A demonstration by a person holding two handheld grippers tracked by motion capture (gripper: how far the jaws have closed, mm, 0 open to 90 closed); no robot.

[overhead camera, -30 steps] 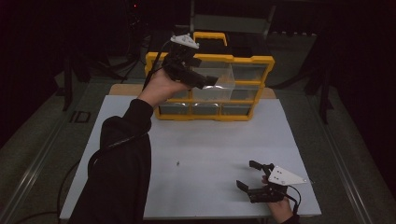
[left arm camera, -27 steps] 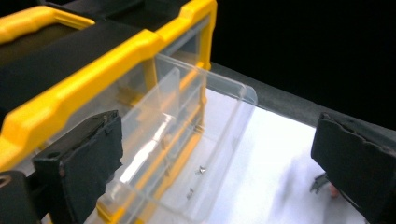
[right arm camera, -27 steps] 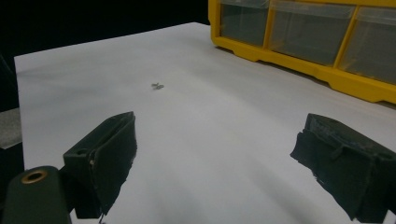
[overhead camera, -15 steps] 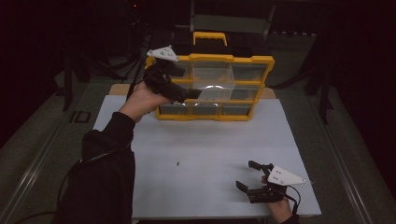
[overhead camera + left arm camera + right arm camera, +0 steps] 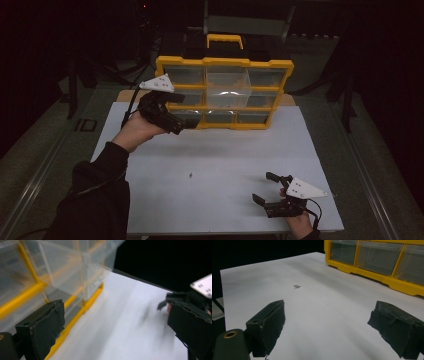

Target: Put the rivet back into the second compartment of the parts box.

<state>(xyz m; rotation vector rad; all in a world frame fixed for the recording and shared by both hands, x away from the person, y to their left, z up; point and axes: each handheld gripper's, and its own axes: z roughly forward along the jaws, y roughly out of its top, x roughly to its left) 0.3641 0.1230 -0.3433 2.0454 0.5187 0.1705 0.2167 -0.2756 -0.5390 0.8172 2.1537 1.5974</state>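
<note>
Where the matte white worktop (image 5: 220, 165) meets its near edge at five o'clock, the right gripper (image 5: 270, 192) rests, its rough black jaws spread wide and empty. A tiny metal screw (image 5: 191, 175) lies at centre. At eleven o'clock the left gripper (image 5: 186, 127), wide open and empty, hovers beside the yellow-framed organizer (image 5: 225, 62) with its clear plastic drawers.

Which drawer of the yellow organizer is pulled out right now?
The middle drawer of the top row: its clear box juts forward from the yellow organizer, while the other drawers sit flush in the frame.
</note>
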